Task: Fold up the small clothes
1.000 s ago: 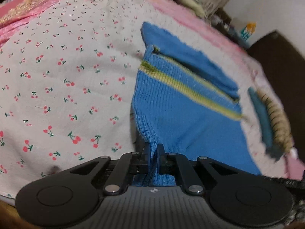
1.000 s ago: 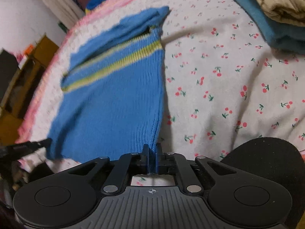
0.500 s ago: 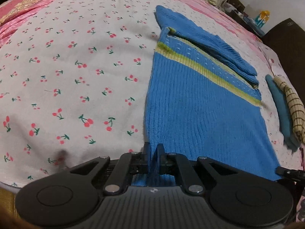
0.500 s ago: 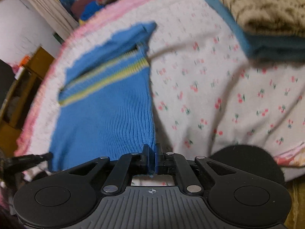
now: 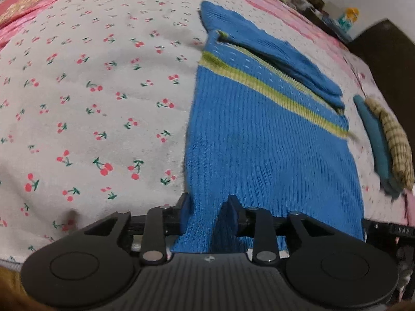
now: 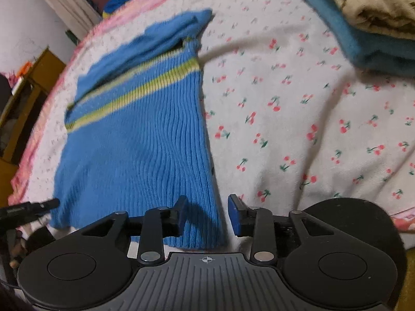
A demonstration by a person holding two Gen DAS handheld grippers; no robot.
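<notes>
No readable writing. One blue sweater (image 5: 269, 150) flat on cherry-print sheet (image 5: 90, 103). Left gripper (image 5: 209, 204), right gripper (image 6: 207, 207): both spread wide, gripping nothing, straddling hem corners. Two folded garments (image 6: 363, 26) stacked nearby.

1. The knit sweater (image 5: 264, 140) is bright blue and ribbed, crossed by one yellow-green stripe (image 5: 272, 88) with faint pale dotted rows beside it.
2. The bedsheet (image 5: 85, 108) is white, scattered with small red cherries on green stems, and has a pink border (image 6: 39, 134).
3. In the folded stack, the lower garment (image 6: 345, 33) is teal; the upper garment (image 6: 368, 2) is tan with dark brown check lines.
4. Both grippers' bodies are black; the right gripper (image 6: 207, 215) shows a blue pad on one finger (image 6: 234, 215).
</notes>
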